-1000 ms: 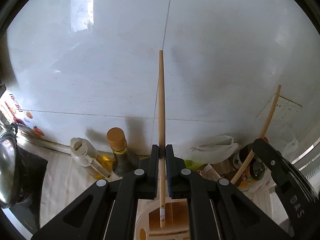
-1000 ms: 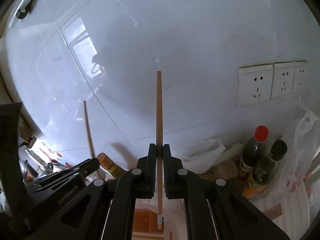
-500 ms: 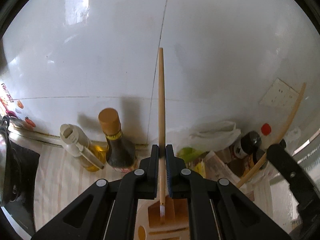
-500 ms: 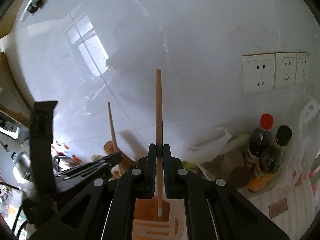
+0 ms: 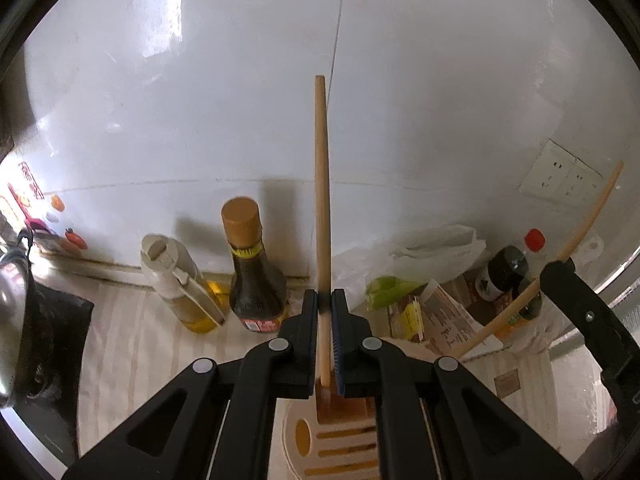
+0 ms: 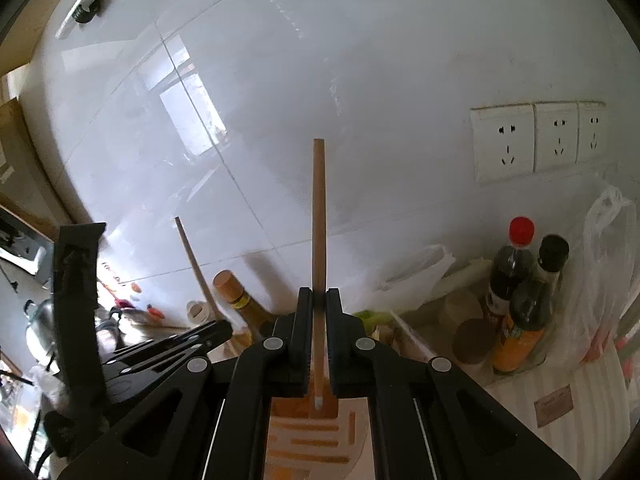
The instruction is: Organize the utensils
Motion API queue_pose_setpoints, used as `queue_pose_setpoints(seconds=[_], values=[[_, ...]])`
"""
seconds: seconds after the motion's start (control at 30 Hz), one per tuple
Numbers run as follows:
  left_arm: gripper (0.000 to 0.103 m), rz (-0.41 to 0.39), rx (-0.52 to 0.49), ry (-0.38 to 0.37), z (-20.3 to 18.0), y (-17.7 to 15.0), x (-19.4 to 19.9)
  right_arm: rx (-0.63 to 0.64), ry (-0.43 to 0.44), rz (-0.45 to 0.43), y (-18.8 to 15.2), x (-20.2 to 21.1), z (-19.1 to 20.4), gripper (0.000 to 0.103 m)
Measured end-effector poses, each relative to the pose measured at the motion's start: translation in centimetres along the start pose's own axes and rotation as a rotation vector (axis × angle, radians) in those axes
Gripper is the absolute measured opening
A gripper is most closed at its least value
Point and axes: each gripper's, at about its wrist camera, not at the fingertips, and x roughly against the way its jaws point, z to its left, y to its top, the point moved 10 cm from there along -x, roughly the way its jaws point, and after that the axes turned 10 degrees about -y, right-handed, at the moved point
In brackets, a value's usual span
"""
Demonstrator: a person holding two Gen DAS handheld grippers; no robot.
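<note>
My left gripper (image 5: 325, 300) is shut on a wooden chopstick (image 5: 322, 200) that stands almost upright. Its lower end dips into the orange compartment of a beige slotted utensil holder (image 5: 336, 444) right under the jaws. My right gripper (image 6: 318, 300) is shut on a second chopstick (image 6: 319, 216), also upright, whose white tip hangs just above the same utensil holder (image 6: 316, 436). In the left wrist view, the right gripper's black body (image 5: 588, 320) and its chopstick (image 5: 576, 248) show at the right. In the right wrist view the left gripper (image 6: 168, 350) and its chopstick (image 6: 196, 266) show at the left.
A white tiled wall (image 5: 240, 100) stands close behind, with wall sockets (image 6: 536, 140). Along its foot are an oil bottle (image 5: 180, 280), a dark sauce bottle (image 5: 252, 272), plastic bags (image 5: 432, 248), paper packets (image 5: 444, 316) and two more bottles (image 6: 524, 300). A dark pot (image 5: 16, 312) sits far left.
Both views have tipped downward: bottles and the holder sit higher in frame. The left chopstick's lower end has sunk into the holder's compartment. The right gripper slid sideways with its chopstick.
</note>
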Motion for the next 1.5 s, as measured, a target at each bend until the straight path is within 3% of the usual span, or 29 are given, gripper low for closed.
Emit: queue_pose_setpoints(seconds=[0.3, 0.57, 0.7, 0.77, 0.83, 0.87, 0.93, 1.03, 1.23, 1.4, 1.5], values=[[0.004, -0.01, -0.029, 0.01, 0.5, 1.5, -1.6, 0.037, -0.022, -0.017, 0.4, -2.4, 1.3, 0.007], [0.007, 0.0, 0.009, -0.085, 0.7, 1.1, -0.5, 0.066, 0.037, 0.078, -1.5, -3.1, 2.5, 0.007], [0.007, -0.012, 0.011, -0.093, 0.8, 1.2, 0.8, 0.089, 0.049, 0.122, -2.6, -2.9, 2.6, 0.008], [0.01, -0.02, 0.023, -0.098, 1.0, 1.3, 1.5, 0.088, 0.06, 0.139, -3.0, -2.5, 2.7, 0.013], [0.022, -0.03, 0.028, -0.088, 1.3, 1.3, 2.3, 0.086, 0.063, 0.146, -3.0, -2.1, 2.3, 0.031], [0.028, -0.034, 0.029, -0.083, 1.5, 1.2, 2.6, 0.088, 0.069, 0.148, -3.1, -1.7, 2.4, 0.032], [0.059, -0.045, 0.03, -0.071, 1.7, 1.1, 3.0, 0.088, 0.064, 0.149, -3.3, -1.4, 2.2, 0.032], [0.077, -0.046, 0.041, -0.066, 2.1, 0.8, 3.1, 0.064, 0.061, 0.158, -3.1, -0.7, 1.9, 0.034], [0.077, 0.007, 0.027, -0.05, 1.7, 1.2, 0.7, -0.044, 0.043, 0.178, -2.9, -0.5, -0.5, 0.034], [0.075, 0.146, -0.062, -0.075, -0.3, 1.1, -3.9, -0.099, -0.018, 0.268, -3.5, -2.6, -2.7, 0.034], [0.061, 0.199, -0.099, -0.067, -0.9, 0.9, -6.2, -0.117, -0.029, 0.306, -3.6, -4.0, -3.4, 0.034]])
